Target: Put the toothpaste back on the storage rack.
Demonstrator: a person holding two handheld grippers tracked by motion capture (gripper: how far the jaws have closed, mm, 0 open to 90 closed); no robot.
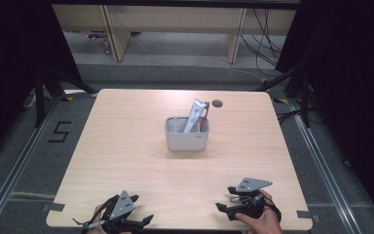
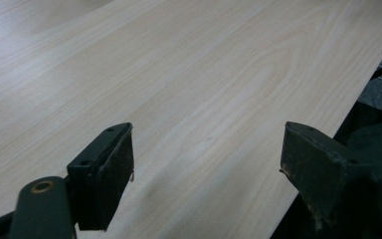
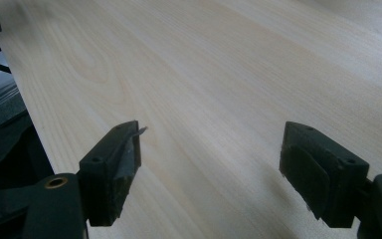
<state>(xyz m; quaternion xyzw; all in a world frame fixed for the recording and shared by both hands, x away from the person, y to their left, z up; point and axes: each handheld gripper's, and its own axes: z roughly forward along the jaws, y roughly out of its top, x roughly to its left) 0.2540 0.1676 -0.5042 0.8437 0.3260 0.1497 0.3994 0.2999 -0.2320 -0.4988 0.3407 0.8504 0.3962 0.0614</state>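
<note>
At the near edge of the table (image 1: 126,146), at about 7 o'clock in the high view, the left gripper (image 1: 143,222) rests low with its jaws spread wide and nothing between them; the left gripper view shows bare pale wood in the gap. At about 5 o'clock the right gripper (image 1: 222,208) sits in the person's hand (image 1: 260,222), its jaws likewise wide apart and empty over bare wood in the right gripper view. Both are well apart from the grey holder (image 1: 186,133), which stands upright near the middle of the table, toward 12 o'clock from the hands. Its right compartment holds a silvery tube (image 1: 195,115) leaning to the right, with a red-handled item (image 1: 205,122), too small to identify, just beside it; the left compartment looks empty. Judging from this, the placing looks done and the hands appear parked, or else a pick from the holder has not yet begun; nothing lies loose on the tabletop. The surface is light wood grain with a small round cable hole (image 1: 217,103) toward 1 o'clock beyond the holder. Farther off lie grey floor, a marked "5" (image 1: 60,131) at 9 o'clock, desk legs and trailing cables (image 1: 265,44).
</note>
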